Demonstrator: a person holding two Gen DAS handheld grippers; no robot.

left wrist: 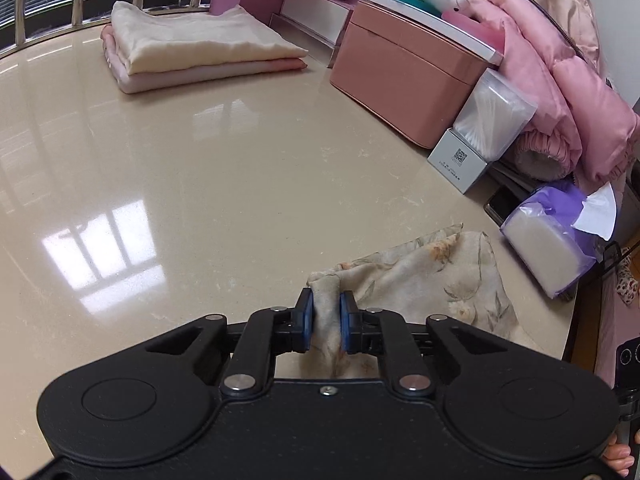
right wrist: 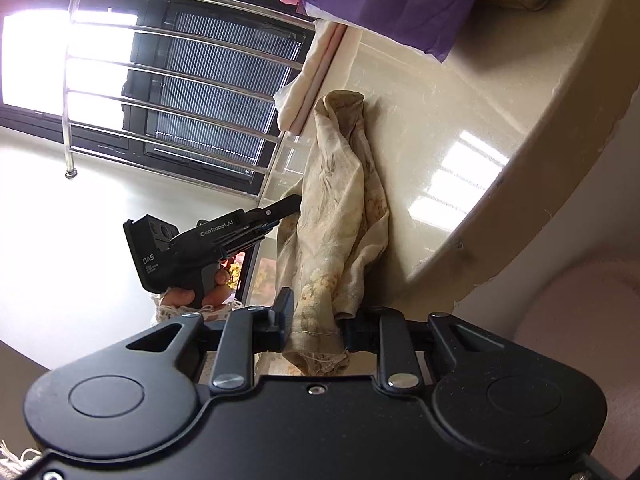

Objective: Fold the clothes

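A beige floral cloth [left wrist: 432, 276] lies bunched near the right front of the glossy cream table [left wrist: 200, 180]. My left gripper [left wrist: 326, 318] is shut on a gathered edge of it, the blue pads [left wrist: 306, 316] pressing the fabric from both sides. In the right wrist view, which is rolled sideways, the same cloth [right wrist: 340, 208] stretches in a crumpled strip away from my right gripper [right wrist: 316, 320], which is shut on its hemmed end. The left gripper [right wrist: 294, 205], held by a hand, bites the cloth's side further along.
A folded cream-on-pink stack [left wrist: 200, 48] rests at the far left. Along the right stand a pink box [left wrist: 404, 72], a white carton with a clear bag [left wrist: 480, 136], a phone [left wrist: 504, 200], a purple tissue pack [left wrist: 552, 244] and a pink padded jacket [left wrist: 560, 60]. A metal railing [right wrist: 180, 92] runs behind.
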